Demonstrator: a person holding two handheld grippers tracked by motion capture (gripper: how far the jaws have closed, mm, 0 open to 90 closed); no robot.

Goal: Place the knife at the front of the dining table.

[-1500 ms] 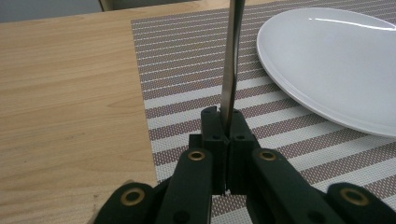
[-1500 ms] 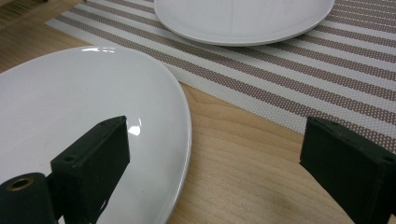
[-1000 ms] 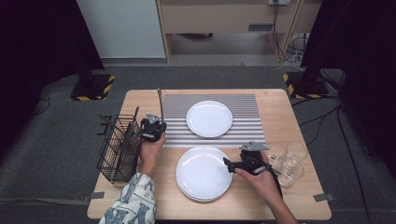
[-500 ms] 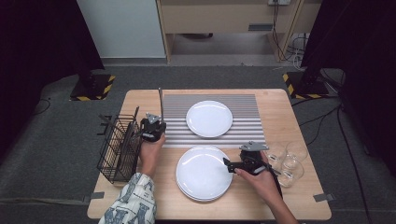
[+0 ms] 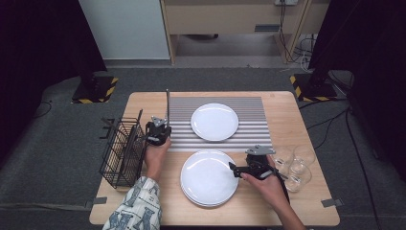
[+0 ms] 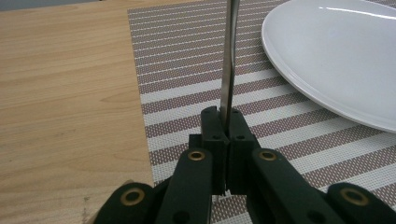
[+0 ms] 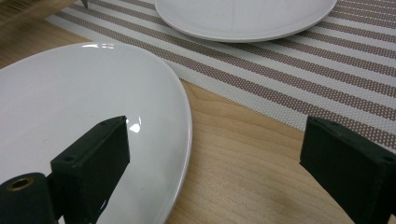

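Knife [image 6: 228,60] clamped upright in left gripper [image 6: 223,122], right gripper [image 7: 215,149] spread beside plate [image 7: 84,107]

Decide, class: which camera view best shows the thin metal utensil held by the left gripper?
The left gripper view: the utensil stands clamped between the shut jaws, close and sharp. The high view shows it as a thin upright strip above the left gripper. The right gripper view catches perhaps its tip at the top edge.

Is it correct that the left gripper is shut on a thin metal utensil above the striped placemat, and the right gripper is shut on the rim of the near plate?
Not fully. The right gripper is open: the right gripper view shows its jaws wide apart at the rim of the near plate, gripping nothing. The left gripper is indeed shut on the thin metal utensil above the striped placemat.
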